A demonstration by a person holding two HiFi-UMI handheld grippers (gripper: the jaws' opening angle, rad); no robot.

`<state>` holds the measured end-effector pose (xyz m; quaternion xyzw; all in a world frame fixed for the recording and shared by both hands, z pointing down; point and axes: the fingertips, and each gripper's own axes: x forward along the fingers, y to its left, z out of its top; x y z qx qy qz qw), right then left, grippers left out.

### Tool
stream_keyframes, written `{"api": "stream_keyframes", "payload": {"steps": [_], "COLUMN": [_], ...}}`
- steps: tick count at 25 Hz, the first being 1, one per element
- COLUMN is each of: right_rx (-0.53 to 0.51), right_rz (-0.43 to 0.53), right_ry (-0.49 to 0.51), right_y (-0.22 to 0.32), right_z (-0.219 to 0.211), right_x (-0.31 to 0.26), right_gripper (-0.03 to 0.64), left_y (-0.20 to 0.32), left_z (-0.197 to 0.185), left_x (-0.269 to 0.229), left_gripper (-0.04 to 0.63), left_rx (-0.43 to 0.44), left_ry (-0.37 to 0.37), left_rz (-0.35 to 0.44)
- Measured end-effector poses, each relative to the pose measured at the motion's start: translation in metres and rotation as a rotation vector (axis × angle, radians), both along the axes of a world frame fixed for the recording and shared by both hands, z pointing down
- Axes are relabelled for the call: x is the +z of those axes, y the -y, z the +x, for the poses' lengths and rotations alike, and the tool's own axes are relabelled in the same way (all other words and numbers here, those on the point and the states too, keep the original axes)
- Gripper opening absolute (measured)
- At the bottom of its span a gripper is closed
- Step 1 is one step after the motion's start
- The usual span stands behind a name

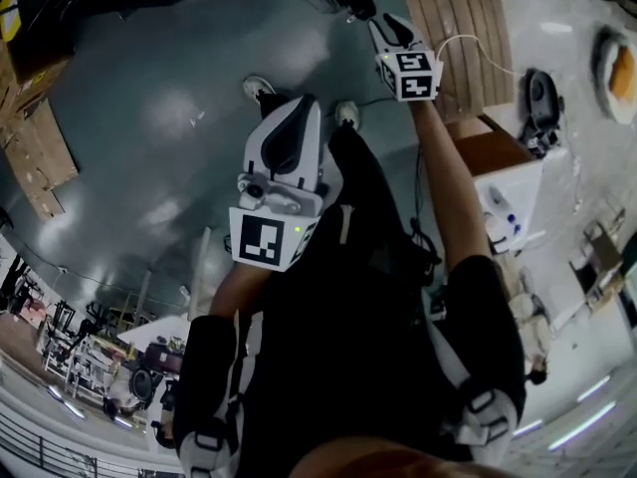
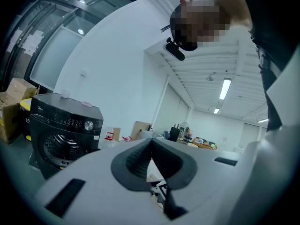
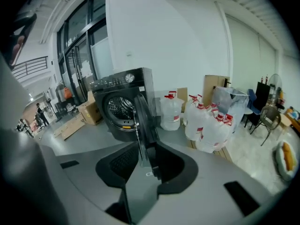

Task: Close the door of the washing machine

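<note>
Right gripper [image 3: 147, 149] first: I've got its jaws standing wide, pads well apart, gripping nothing. Sighting along them, the washing machine [image 3: 117, 104] sits straight ahead on the grey floor [image 3: 86, 142]. It's black, with the drum mouth showing. Its door [image 3: 143, 121] is swung open toward me, edge-on, lined up right in the gap between the jaws. From this angle I can't quite say whether the door's lower edge is actually inside the jaws or just beyond them, but neither pad looks to be pressing on it. Clear water jugs [image 3: 171, 112] stand just right of the machine, cardboard boxes [image 3: 86, 112] to its left. Now the left gripper [image 2: 150, 143]: tips pinched together, nothing between them, and the same machine sits off at the left of its view.
</note>
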<state>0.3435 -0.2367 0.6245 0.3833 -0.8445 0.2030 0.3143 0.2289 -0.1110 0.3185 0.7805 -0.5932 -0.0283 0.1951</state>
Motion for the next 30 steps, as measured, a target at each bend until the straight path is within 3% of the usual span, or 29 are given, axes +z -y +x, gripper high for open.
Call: {"api": "stream_keyframes", "payload": {"steps": [18, 30], "right_rx": [-0.026, -0.048], "right_rz": [-0.031, -0.037], "right_ry": [-0.176, -0.208], "right_y": [0.046, 0.048], "right_z": [-0.002, -0.013], "right_x": [0.101, 0.108], "right_gripper": [0.109, 0.077], "left_y": [0.018, 0.013], "left_z": [-0.020, -0.030], "left_x": [0.052, 0.057], "left_gripper": [0.006, 0.006], "left_rx": [-0.022, -0.033], "left_ry": [-0.014, -0.025], "left_rz": [-0.050, -0.055]}}
